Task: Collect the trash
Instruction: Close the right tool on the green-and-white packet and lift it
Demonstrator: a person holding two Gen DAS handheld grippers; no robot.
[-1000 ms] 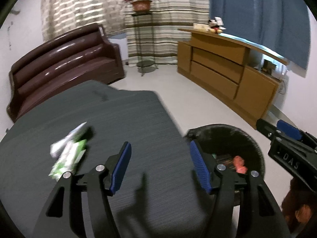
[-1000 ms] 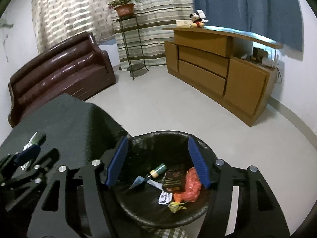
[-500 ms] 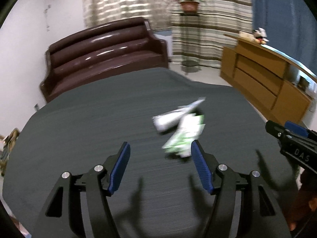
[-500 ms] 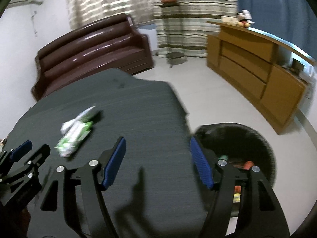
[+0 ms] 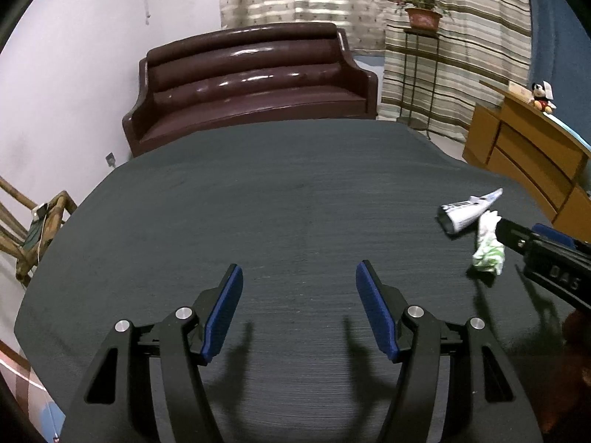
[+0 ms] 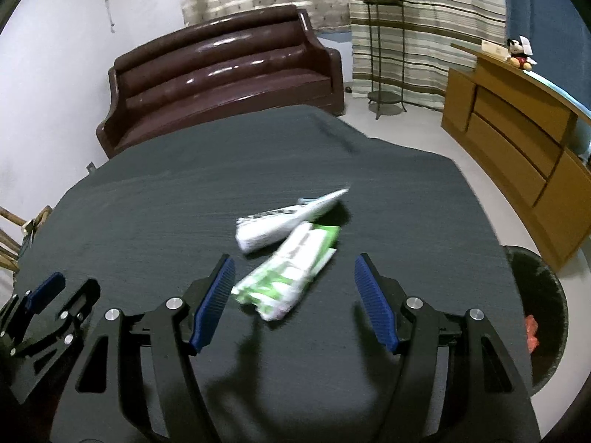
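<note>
Two pieces of trash lie side by side on the dark table [image 6: 184, 192]: a white squeezed tube [image 6: 291, 217] and a crumpled green-and-white wrapper [image 6: 288, 273]. My right gripper [image 6: 295, 262] hangs open just above and in front of the wrapper, whose near end shows between the blue pads without touching them. In the left wrist view the tube [image 5: 469, 212] and the wrapper [image 5: 487, 247] sit far to the right, partly behind the right gripper [image 5: 524, 230]. My left gripper [image 5: 299, 269] is open over bare tabletop, holding nothing.
A black bin [image 6: 535, 313] with red trash inside stands on the floor past the table's right edge. A brown sofa [image 5: 251, 81] is behind the table, a wooden sideboard [image 6: 517, 140] and a plant stand [image 6: 382, 37] to the right, and a bamboo chair [image 5: 33, 229] at the left.
Both grippers have swung left from the bin to over the table. The tube and wrapper now lie in front of the right gripper and to the right of the left one.
</note>
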